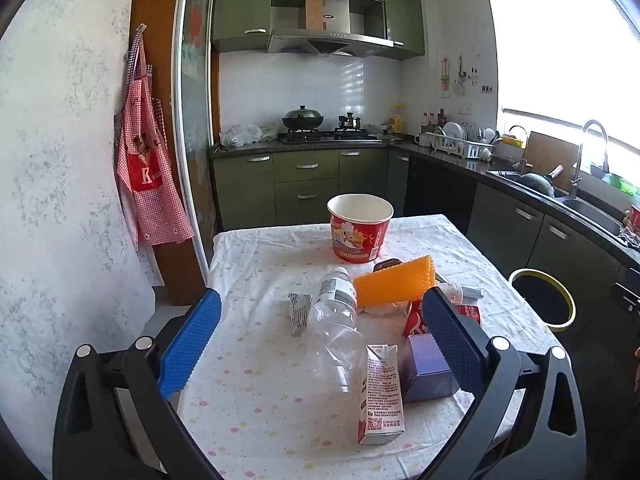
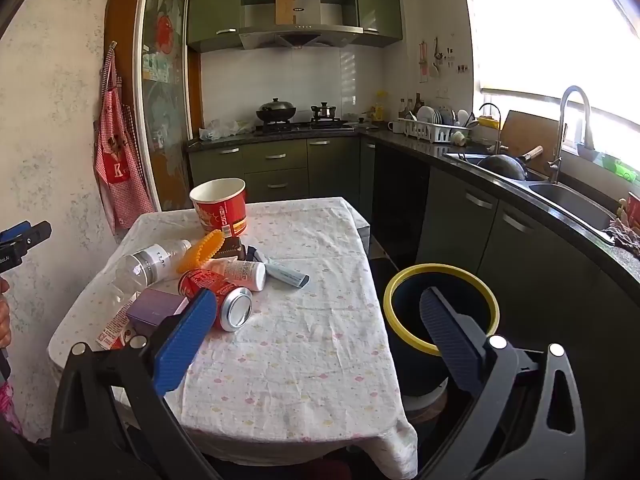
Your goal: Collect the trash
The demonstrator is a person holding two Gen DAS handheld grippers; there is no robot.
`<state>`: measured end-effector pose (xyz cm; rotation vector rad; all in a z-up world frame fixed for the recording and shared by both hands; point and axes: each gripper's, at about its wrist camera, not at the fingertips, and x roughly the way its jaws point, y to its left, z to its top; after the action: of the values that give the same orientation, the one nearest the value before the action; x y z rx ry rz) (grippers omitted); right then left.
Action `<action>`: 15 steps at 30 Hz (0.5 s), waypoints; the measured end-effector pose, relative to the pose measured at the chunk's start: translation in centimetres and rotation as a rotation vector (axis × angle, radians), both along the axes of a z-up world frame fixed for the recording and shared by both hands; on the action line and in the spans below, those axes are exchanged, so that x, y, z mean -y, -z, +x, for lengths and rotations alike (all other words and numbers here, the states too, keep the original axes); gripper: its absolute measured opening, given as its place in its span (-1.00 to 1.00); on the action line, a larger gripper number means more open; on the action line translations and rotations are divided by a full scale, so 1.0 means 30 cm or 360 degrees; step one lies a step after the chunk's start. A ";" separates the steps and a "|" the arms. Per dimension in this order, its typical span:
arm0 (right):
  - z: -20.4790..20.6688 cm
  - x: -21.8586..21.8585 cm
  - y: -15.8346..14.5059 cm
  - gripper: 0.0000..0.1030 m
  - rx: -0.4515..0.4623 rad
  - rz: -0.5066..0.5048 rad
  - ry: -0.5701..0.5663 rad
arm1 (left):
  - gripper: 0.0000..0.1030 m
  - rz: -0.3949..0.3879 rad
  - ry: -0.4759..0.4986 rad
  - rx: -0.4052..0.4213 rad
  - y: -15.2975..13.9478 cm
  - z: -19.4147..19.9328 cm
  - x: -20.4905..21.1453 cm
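both tongs spread wide, gripping nothing — left gripper [image 1: 320, 336] over clear bottle [image 1: 334, 320], carton [image 1: 382, 392], red can [image 2: 218, 292] heaped on table [image 2: 304, 344]; right gripper [image 2: 320, 328] near yellow-rimmed bin [image 2: 400, 284].

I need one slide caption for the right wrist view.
Open right gripper above a table of trash, beside a yellow-rimmed bin.

Left wrist view: sits low at the near end of the table [image 1: 256, 412], tilted a bit down, close over the trash pile, facing the stove wall. Right wrist view: same heading, shifted right, near the yellow-rimmed bin [image 2: 440, 312] beside the table. Both share the tablecloth, the red paper bucket [image 1: 360, 226], the pile and the cabinets.
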<state>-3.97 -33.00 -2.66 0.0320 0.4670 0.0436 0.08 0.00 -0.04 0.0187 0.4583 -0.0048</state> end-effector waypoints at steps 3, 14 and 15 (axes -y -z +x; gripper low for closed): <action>0.005 -0.001 0.000 0.88 -0.0005 0.0000 0.0000 | 0.93 -0.0003 -0.0001 -0.0001 0.000 0.001 0.000; 0.020 0.004 0.010 0.88 -0.0011 -0.0001 0.0004 | 0.93 -0.0006 0.0014 -0.0010 0.008 0.024 0.005; 0.020 0.002 0.010 0.88 -0.0012 -0.0002 0.0008 | 0.93 -0.0006 0.0015 -0.0009 0.007 0.025 0.007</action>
<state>-3.37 -33.06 -2.95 0.0320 0.4748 0.0384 0.85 -0.20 -0.24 0.0173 0.4641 -0.0151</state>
